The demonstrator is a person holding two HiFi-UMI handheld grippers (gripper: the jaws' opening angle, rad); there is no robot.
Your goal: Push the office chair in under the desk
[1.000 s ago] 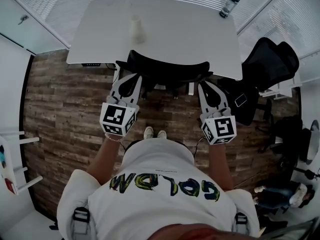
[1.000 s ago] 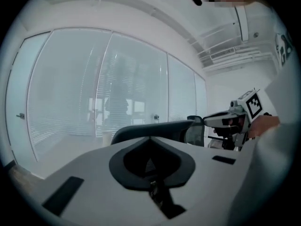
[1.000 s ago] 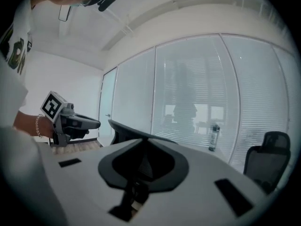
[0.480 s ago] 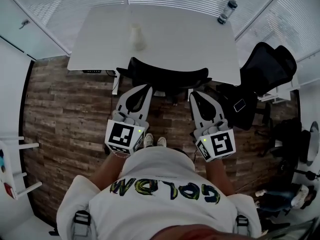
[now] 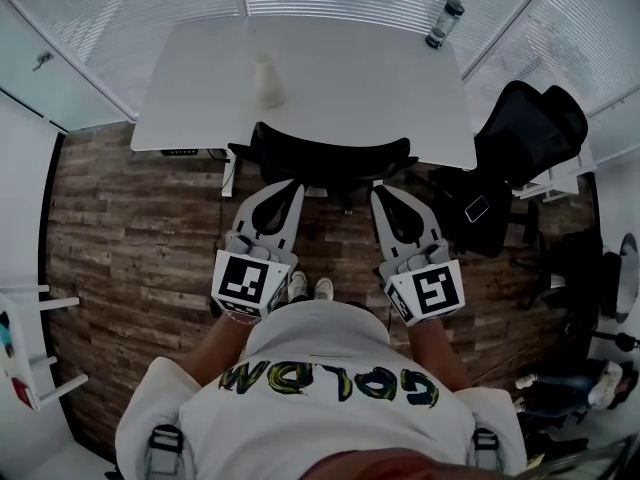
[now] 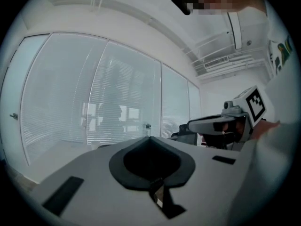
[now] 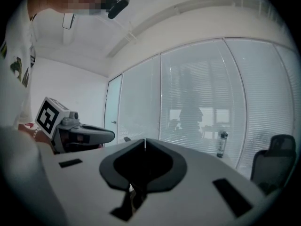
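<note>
Wood-plank flooring (image 5: 130, 228) and frosted glass walls with blinds are what's seen around a white desk (image 5: 350, 78), looking pretty much straight down from the head view. The office chair (image 5: 330, 156) is parked at the desk's near edge. Its black backrest is showing along that edge and the seat is tucked out of sight under the top.

The left gripper (image 5: 290, 185) and right gripper (image 5: 381, 192) are held out in front of the torso, side by side and well apart. Both forearms are stretched forward with the elbows bent. The marker cubes (image 5: 248, 283) sit back near the hands, and the tips are angled in a little towards each other. Both tips are right up by the lower edge of the backrest, but whether it's actually being touched can't be made out.

Going by each gripper view, both pairs of jaws are closed together with nothing caught between them. Both are tilted up, so mostly glass wall and ceiling are seen past them.

White shoes (image 5: 310, 288) can be spotted on the floor between the two grippers. A bottle (image 5: 443, 23) is stood at the desk's far right corner, and a pale cup-like thing (image 5: 266, 76) is left of centre. A second black chair (image 5: 530, 123) is off to the right of the desk.
</note>
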